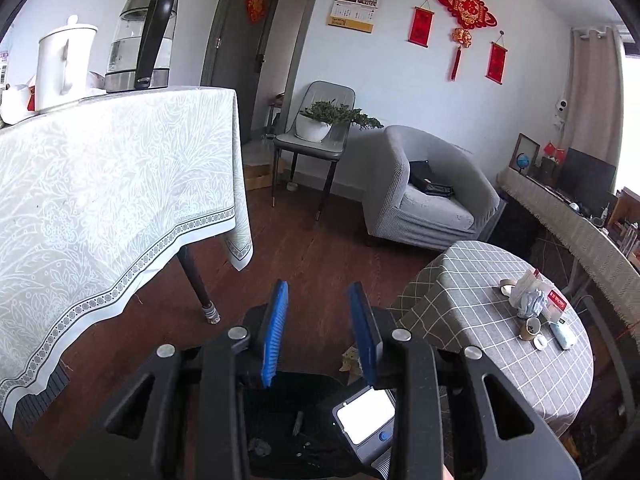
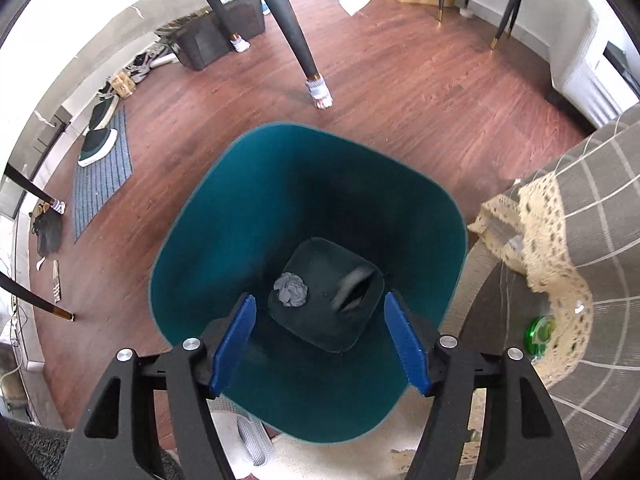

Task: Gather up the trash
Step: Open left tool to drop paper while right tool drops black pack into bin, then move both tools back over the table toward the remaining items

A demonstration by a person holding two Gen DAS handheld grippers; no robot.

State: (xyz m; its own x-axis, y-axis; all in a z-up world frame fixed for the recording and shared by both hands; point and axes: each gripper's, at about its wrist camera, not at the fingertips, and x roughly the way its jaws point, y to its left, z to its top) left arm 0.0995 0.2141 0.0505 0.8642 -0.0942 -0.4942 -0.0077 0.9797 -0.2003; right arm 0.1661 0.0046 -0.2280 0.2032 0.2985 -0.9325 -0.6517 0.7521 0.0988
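well, the trash bin (image 2: 308,240) is a deep teal tub with rounded corners and a dark square floor, standing on the wood floor (image 2: 400,92) right under the right gripper (image 2: 320,340). on the bin's floor lies a crumpled grey wad of paper (image 2: 291,289) near the left edge, and beside it, toward the right edge, a dark blurred object (image 2: 354,284) (too smeared to name). the right gripper's blue pads stand apart over the bin's mouth with nothing between them. the left gripper (image 1: 320,332) points out across the room; its pads show a gap in the left wrist view, yet it is closed about as far as it goes, and it holds nothing.

around the bin the wood floor is open toward the far side, up to a dark table leg (image 2: 296,32) in a sock-like foot cover. on the right the bin's rim sits close to the lace hem of a grey checked tablecloth (image 2: 592,208).

only the left wrist view shows the round table's (image 1: 480,280) top, with small items clustered near its right edge: a clump of wrappers (image 1: 530,294), a packet of tissues (image 1: 562,334). it also shows an armchair (image 1: 432,188), and a kettle (image 1: 142,42) on a taller table. only the right wrist view looks straight down into the bin.
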